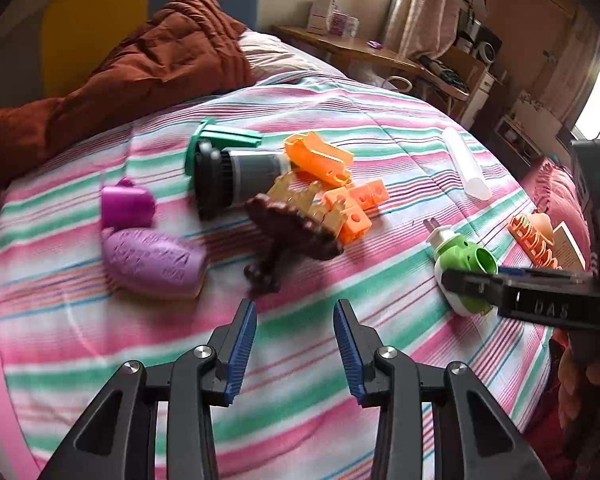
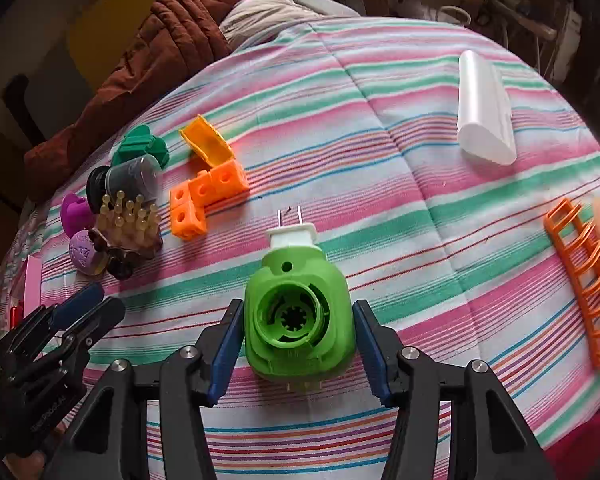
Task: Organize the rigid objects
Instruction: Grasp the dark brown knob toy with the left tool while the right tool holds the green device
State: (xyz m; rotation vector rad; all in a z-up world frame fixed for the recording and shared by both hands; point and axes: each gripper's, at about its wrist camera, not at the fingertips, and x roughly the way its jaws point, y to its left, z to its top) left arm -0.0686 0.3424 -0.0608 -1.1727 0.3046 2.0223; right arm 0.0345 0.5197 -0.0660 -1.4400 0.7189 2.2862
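Observation:
A green plug-in device with white prongs lies on the striped bed cover between the fingers of my right gripper; the jaws stand open around it, close to its sides. It also shows in the left wrist view. My left gripper is open and empty, just short of a brown brush. Around the brush lie orange blocks, an orange scoop, a grey cylinder on a green piece, a purple cup and a purple oval object.
A white tube lies at the far right of the bed. An orange rack sits at the right edge. A rust-brown quilt is piled at the head. A wooden desk stands beyond the bed.

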